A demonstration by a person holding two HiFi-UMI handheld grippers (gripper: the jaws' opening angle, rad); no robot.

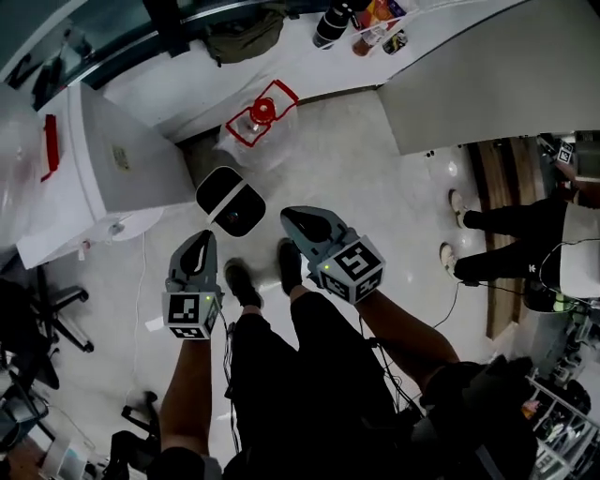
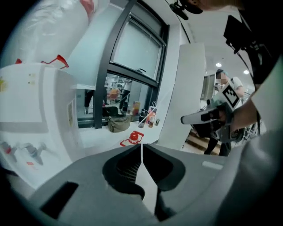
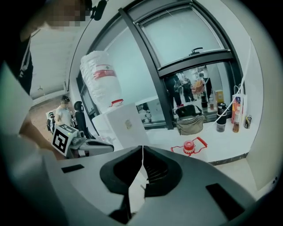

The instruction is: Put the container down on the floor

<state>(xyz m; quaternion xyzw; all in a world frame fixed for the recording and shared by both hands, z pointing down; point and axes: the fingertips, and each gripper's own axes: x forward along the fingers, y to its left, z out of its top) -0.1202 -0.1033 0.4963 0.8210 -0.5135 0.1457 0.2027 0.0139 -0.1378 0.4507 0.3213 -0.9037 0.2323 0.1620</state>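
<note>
Most of the head view is pale, glossy floor (image 1: 375,178), seen from steeply above. A white water dispenser (image 1: 122,159) stands at the left, and the right gripper view shows a large clear water bottle (image 3: 102,79) upturned on top of it. A long white window ledge (image 1: 178,89) runs along the far wall. An olive bag (image 1: 244,36) and a few bottles (image 1: 361,23) rest on the ledge. The person holding the grippers wears dark trousers (image 1: 300,375) and dark shoes. A second person (image 1: 516,244) in dark clothes stands at the right edge.

The container (image 1: 255,120), clear plastic with a red cap and a red loop handle, sits upright on the floor at the foot of the ledge. It is well ahead of both grippers, and neither touches it. A rounded black-and-white object (image 1: 231,201) lies on the floor between the container and the person's feet.

The left gripper (image 1: 199,246) is held in the air above the floor with its jaws pressed together on nothing. The right gripper (image 1: 298,219) is beside it, and its jaws also meet, empty.
</note>
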